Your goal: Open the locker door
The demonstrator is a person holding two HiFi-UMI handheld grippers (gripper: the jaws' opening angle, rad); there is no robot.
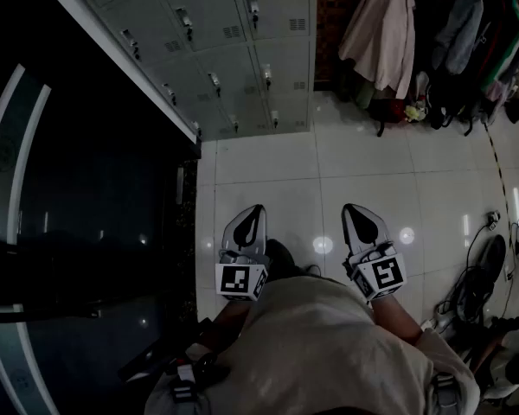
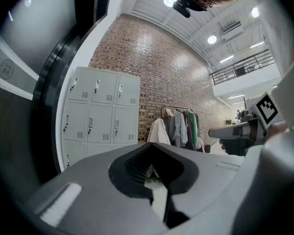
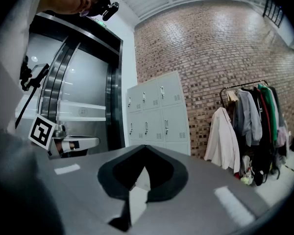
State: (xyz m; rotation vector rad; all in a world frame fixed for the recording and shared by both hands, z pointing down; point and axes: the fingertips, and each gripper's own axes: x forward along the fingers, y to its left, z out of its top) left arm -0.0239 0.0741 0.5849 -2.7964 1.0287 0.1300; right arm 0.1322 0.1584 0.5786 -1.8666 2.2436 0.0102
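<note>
A bank of grey lockers (image 1: 216, 50) stands ahead against a brick wall, every door closed, each with a small handle. It also shows as the lockers (image 2: 103, 116) in the left gripper view and the lockers (image 3: 154, 114) in the right gripper view, still some way off. My left gripper (image 1: 255, 211) and right gripper (image 1: 353, 209) hang side by side over the white tiled floor (image 1: 329, 162), both pointing toward the lockers. Each is shut with nothing in it. The left gripper (image 2: 153, 165) and right gripper (image 3: 143, 170) show their tips meeting.
A dark glass-and-metal doorway (image 1: 86, 214) fills the left side beside the lockers. A clothes rack (image 1: 432, 33) with several coats stands right of the lockers. Cables and gear (image 1: 493, 284) lie on the floor at the right. A person's shoe (image 1: 281, 253) is between the grippers.
</note>
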